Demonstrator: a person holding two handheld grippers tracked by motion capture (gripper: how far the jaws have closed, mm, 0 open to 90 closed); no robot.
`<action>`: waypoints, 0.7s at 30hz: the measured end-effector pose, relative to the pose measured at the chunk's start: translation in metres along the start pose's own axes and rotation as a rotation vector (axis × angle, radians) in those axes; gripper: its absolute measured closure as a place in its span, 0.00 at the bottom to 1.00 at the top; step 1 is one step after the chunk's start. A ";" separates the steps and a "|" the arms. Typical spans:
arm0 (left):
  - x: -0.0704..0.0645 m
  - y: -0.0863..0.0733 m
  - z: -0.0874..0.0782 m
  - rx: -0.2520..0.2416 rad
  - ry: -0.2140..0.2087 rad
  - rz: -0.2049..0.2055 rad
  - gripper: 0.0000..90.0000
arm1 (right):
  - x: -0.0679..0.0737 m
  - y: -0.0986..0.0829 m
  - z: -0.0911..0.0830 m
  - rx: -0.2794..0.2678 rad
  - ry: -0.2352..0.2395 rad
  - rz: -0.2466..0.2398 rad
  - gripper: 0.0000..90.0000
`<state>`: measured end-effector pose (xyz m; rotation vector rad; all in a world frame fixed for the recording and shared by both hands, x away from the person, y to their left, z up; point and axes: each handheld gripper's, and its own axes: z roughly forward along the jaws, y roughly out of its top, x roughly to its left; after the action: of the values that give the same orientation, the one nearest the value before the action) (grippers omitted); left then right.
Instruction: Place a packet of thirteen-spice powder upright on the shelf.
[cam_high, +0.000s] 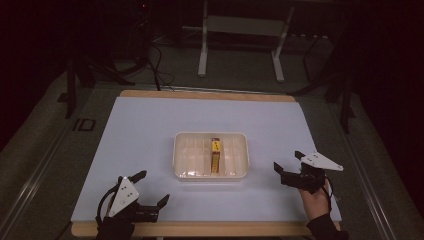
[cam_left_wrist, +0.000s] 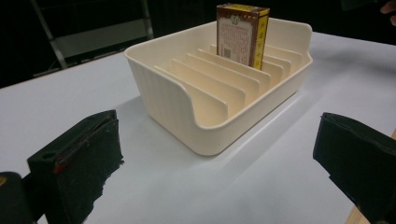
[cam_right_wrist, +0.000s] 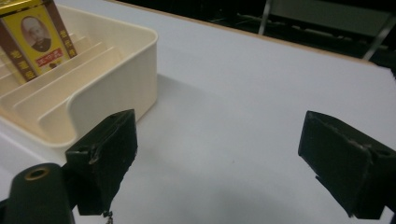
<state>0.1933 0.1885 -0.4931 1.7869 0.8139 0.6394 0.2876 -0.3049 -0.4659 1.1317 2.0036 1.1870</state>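
Note:
A cream slotted tray (cam_high: 182, 160) sits in the middle of the pale blue table top. One brown and yellow box (cam_high: 216, 154) stands upright in a slot of it, also seen as the box (cam_left_wrist: 242, 33) and box (cam_right_wrist: 33, 39) in the gripper views. My left gripper (cam_high: 151, 188) rests near the front left edge, open and empty, with the tray (cam_left_wrist: 187, 121) ahead of its jaws. My right gripper (cam_high: 287, 161) sits right of the tray, held by a hand, open and empty, the tray wall (cam_right_wrist: 114, 88) to its left.
The wooden table edge (cam_high: 200, 229) runs along the front. White stand legs (cam_high: 203, 55) and cables lie on the dark floor behind the table. Bare table surface lies around the tray on all sides.

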 end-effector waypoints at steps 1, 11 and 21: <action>0.000 0.000 0.000 0.006 0.000 0.000 0.01 | -0.001 -0.002 -0.003 0.001 0.000 0.001 0.13; 0.001 -0.001 0.003 0.022 -0.005 -0.001 0.01 | -0.003 -0.005 -0.008 -0.002 -0.023 0.005 0.13; 0.002 0.000 0.004 0.020 -0.012 -0.002 0.01 | -0.001 -0.007 -0.002 0.013 -0.017 -0.009 0.13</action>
<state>0.1973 0.1876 -0.4945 1.8062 0.8163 0.6214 0.2843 -0.3087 -0.4709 1.1339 2.0043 1.1579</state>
